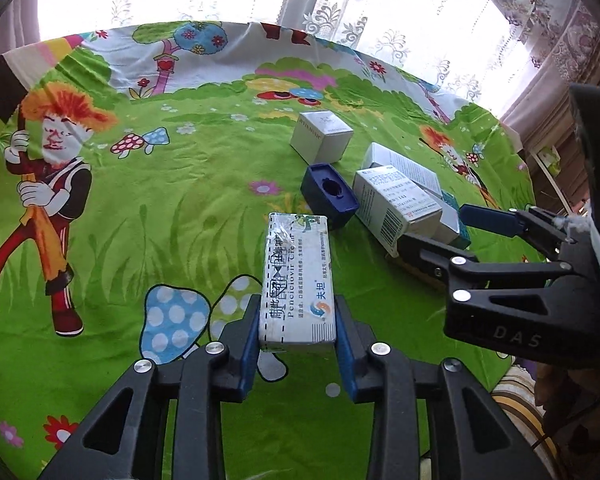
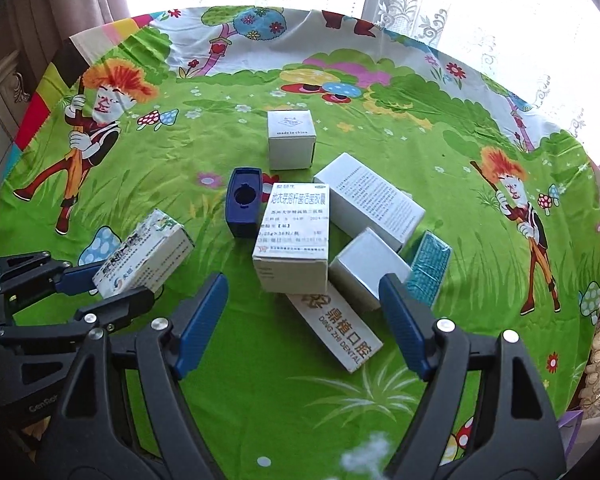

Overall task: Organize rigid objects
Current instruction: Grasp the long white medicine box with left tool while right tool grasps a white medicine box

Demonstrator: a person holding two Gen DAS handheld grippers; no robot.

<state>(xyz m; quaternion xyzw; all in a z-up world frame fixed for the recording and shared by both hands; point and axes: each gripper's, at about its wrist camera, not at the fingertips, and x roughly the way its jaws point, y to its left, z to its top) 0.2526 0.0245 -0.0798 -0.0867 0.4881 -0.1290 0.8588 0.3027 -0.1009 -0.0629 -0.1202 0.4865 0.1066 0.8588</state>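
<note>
- The left gripper is clamped on the near end of a long white cream box; both blue pads press its sides, and the box is lifted over the green cartoon tablecloth.
- The right gripper stands wide with nothing between its pads, hovering over the near edge of a heap of boxes.
- In that heap, a tall white medicine box sits centre, with a dental box lying nearest.
- A dark blue holder is just left of the heap.
- A white cube box stands farther off.
</note>
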